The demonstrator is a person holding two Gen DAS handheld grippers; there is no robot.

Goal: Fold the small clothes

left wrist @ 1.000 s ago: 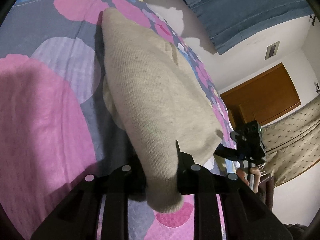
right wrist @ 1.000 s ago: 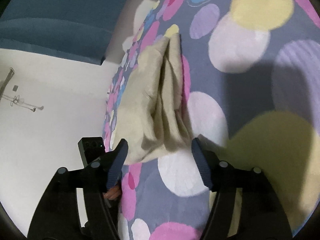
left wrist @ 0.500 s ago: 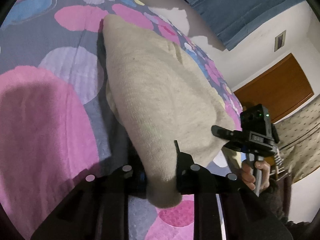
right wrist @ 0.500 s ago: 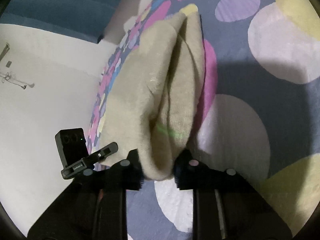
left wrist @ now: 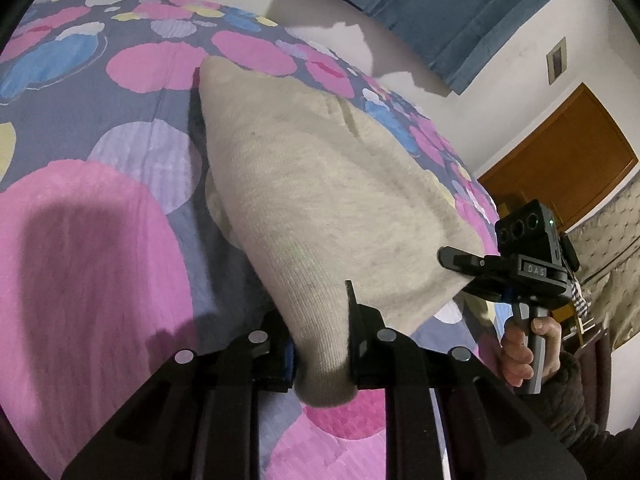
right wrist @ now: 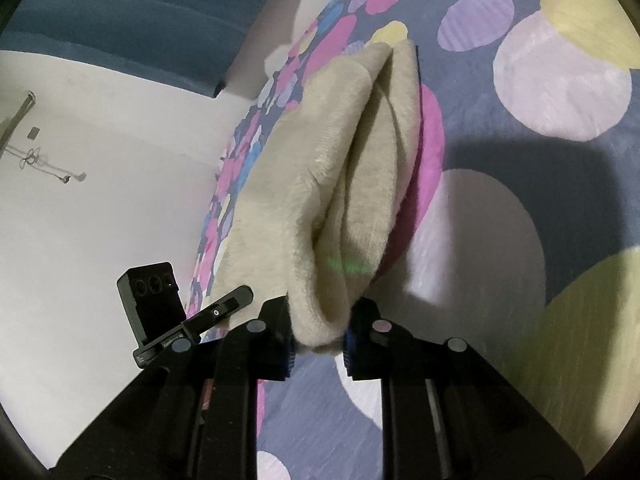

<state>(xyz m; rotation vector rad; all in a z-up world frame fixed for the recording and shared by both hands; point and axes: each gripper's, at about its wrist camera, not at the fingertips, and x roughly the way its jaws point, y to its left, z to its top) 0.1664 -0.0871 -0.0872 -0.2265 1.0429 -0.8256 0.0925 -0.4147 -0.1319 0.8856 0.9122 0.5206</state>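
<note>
two corners of the beige knit garment [left wrist: 320, 208] are pinched: my left hand-held gripper [left wrist: 322, 344] is closing on one, my right hand-held gripper [right wrist: 318, 338] is closing on the other. the near edge is raised off the spotted bed cover [left wrist: 100, 240], the far end resting on it. i judge this the fold-over step; next i carry both corners evenly across to the far edge.

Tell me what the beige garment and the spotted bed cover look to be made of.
Beige garment: a soft knit, likely cotton or wool blend; fine ribbed rows show, and the surface is matte and fuzzy. Spotted bed cover: a printed woven or plush fabric, matte, with faint stitched lines; the fibre is unclear.
</note>
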